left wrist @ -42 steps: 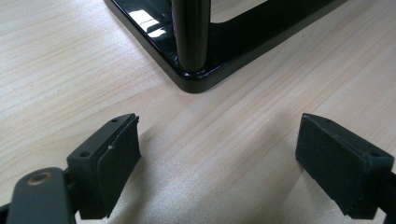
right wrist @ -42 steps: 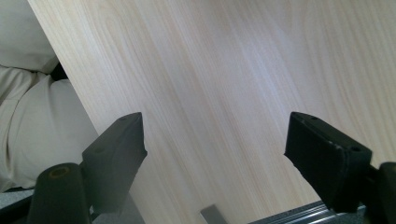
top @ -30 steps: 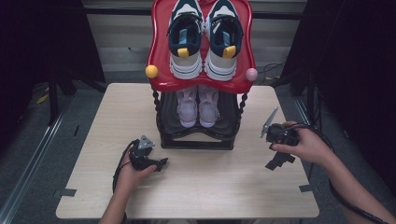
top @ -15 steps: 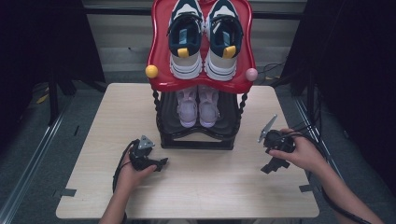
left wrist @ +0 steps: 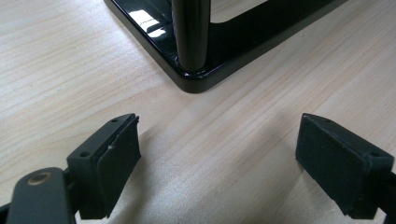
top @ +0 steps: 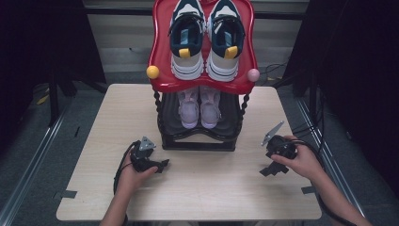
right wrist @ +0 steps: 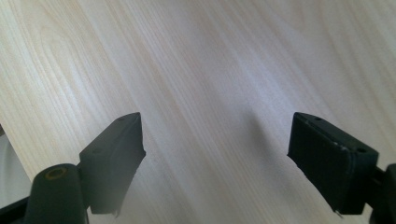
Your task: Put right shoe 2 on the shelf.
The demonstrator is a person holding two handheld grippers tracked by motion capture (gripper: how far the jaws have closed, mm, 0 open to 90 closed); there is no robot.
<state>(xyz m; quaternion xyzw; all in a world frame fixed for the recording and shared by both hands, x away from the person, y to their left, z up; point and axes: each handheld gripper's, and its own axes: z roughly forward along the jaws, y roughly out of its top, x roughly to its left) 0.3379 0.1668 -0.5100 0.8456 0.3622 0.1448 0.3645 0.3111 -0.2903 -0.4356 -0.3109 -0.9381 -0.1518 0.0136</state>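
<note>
A black shoe rack stands at the middle of the wooden table. Its red top shelf carries a pair of navy-and-white sneakers. A pale pink pair sits on the lower shelf. My left gripper rests low on the table just in front of the rack's left front corner, open and empty. The left gripper view shows that glossy black corner and post just beyond my left gripper. My right gripper is off to the rack's right, also open, over bare wood.
A yellow knob and a pink knob stick out at the red shelf's front corners. Cables trail off the table's right edge. Dark floor and metal rails surround the table.
My right gripper has drifted a little toward the table's front edge. The left gripper has stayed where it was.
</note>
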